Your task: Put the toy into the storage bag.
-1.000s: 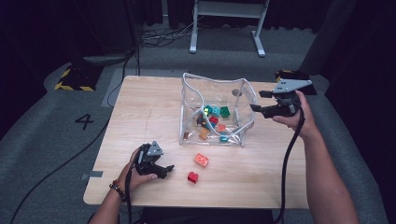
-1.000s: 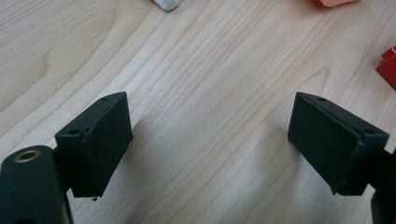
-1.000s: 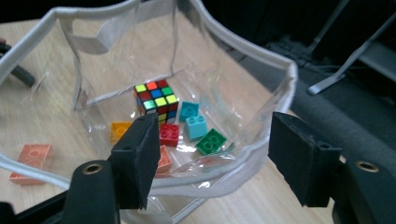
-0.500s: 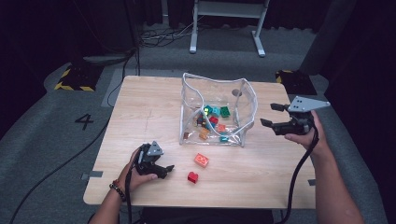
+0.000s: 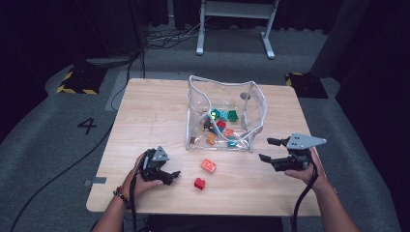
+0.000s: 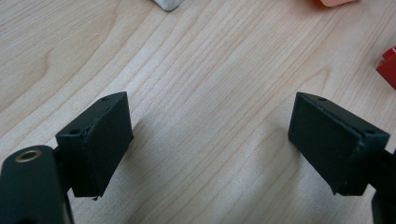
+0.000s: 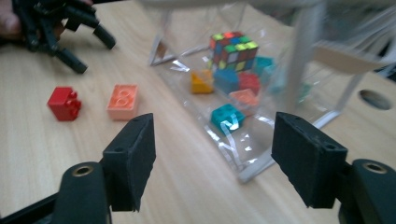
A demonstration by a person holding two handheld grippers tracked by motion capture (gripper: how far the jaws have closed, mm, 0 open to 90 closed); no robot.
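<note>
Both grippers' jaws stand apart, empty; right gripper [image 5: 271, 150] has dropped beside the bag [image 5: 257, 104], jaws just closing slightly.

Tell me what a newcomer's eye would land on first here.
A clear plastic bag stands open mid-table, holding coloured bricks and a puzzle cube. Before it on the wood lie an orange brick and a red brick, between the open left claw and the open right claw.

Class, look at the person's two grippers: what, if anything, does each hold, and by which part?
Nothing is held. The left gripper and the right gripper both stand open over bare table, their jaws apart with nothing between them.
</note>
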